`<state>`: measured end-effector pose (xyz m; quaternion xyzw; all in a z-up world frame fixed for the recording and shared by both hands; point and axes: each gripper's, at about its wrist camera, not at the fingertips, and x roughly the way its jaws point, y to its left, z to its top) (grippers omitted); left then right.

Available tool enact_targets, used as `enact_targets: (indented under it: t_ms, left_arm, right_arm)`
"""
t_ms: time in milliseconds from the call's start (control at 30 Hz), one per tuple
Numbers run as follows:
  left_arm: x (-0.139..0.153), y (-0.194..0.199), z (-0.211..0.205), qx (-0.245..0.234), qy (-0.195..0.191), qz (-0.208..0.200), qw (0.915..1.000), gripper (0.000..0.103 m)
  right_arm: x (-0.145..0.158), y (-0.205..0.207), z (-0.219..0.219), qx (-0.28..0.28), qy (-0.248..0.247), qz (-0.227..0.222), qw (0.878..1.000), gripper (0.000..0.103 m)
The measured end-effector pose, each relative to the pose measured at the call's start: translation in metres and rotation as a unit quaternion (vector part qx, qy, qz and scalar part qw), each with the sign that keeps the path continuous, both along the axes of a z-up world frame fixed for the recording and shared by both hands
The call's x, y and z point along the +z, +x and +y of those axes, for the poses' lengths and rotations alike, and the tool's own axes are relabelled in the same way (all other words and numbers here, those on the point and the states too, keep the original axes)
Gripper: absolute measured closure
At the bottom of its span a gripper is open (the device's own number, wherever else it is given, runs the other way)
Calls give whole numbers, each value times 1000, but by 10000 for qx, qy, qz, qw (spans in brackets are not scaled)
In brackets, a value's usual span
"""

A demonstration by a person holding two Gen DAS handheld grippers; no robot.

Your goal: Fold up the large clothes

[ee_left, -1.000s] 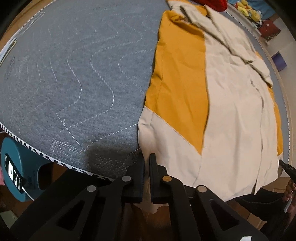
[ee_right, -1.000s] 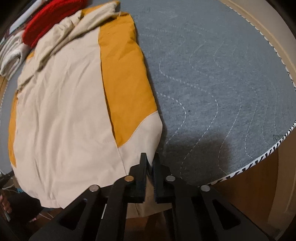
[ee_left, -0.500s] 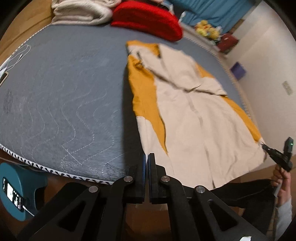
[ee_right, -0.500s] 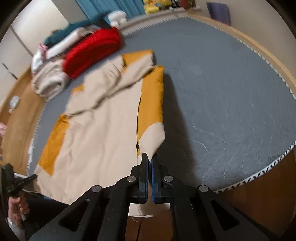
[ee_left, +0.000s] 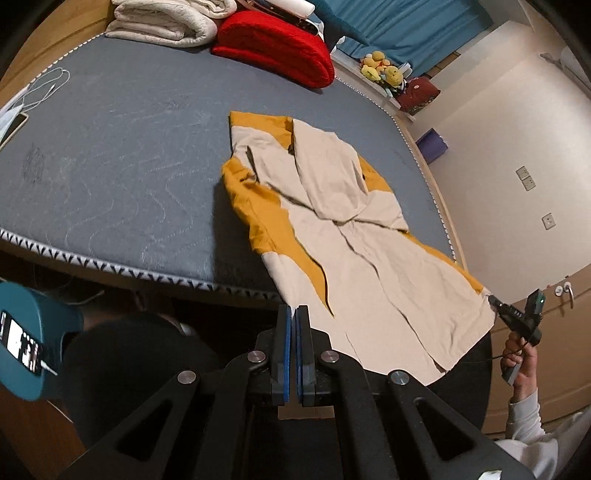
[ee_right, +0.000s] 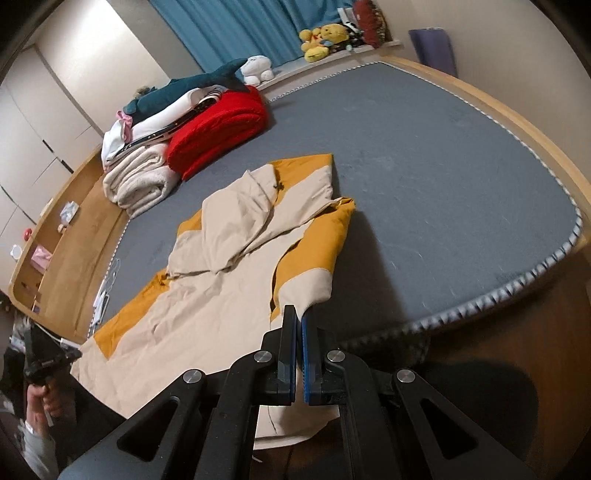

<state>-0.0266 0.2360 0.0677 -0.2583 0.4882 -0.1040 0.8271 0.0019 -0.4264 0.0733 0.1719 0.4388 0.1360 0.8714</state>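
A cream and mustard jacket lies lengthwise on the grey mattress, sleeves folded across its chest. Its near hem is raised off the bed edge. My left gripper is shut on one hem corner. My right gripper is shut on the other corner. Each gripper also shows in the other's view, pinching its corner: the right gripper at the far right, the left gripper at the far left. Cloth hangs below both sets of fingers.
A red folded blanket and a cream one sit at the head of the bed. Plush toys line a shelf. A white cable lies at the mattress's left edge. A wooden frame rims the bed.
Both grippers have risen and drawn back from the mattress edge, lifting the jacket's hem. Both stay shut on their corners, and the views now take in the whole bed.
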Motion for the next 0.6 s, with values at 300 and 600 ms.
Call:
enact_targets:
  t_ms: [300,600]
  left_arm:
    - [-23,81,20,211,-84,-77,9997,103]
    - [-97,278,54,774,-209,280,9964,102]
  right_arm:
    - [4,19,1,-113,-34,-115,9999,101]
    - [-57,232,22,-289,-110,220,9993,101]
